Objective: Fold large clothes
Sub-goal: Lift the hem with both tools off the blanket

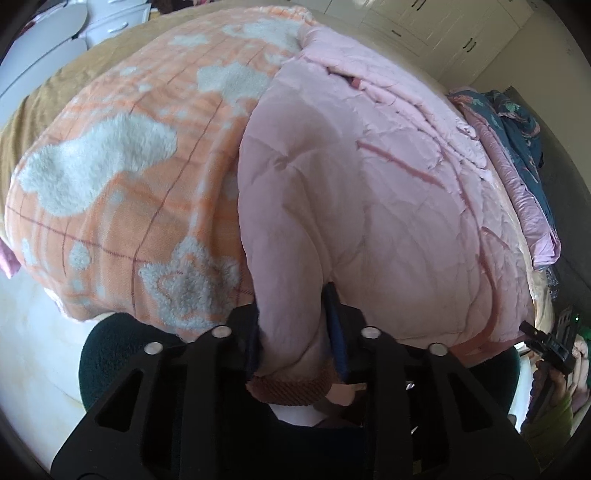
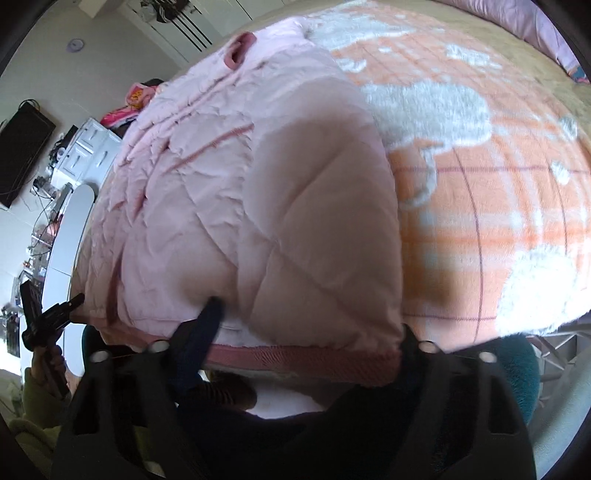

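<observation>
A pink quilted jacket (image 1: 369, 206) lies spread on an orange fleece blanket with white patches (image 1: 122, 206) on a bed. My left gripper (image 1: 295, 332) is shut on a bunched part of the jacket near its ribbed hem (image 1: 291, 391), with fabric squeezed between both fingers. In the right wrist view the jacket (image 2: 229, 206) has a folded sleeve part on top. My right gripper (image 2: 306, 332) straddles that part at the ribbed hem (image 2: 303, 360). Its left finger (image 2: 208, 325) dents the fabric, and its right finger is hidden under the edge.
A pile of purple and dark blue floral cloth (image 1: 524, 162) lies at the bed's right side. White cabinets (image 1: 424, 26) stand behind. A white drawer unit (image 2: 88, 151), a dark screen (image 2: 22, 147) and a white oval tabletop (image 2: 70, 229) are on the left.
</observation>
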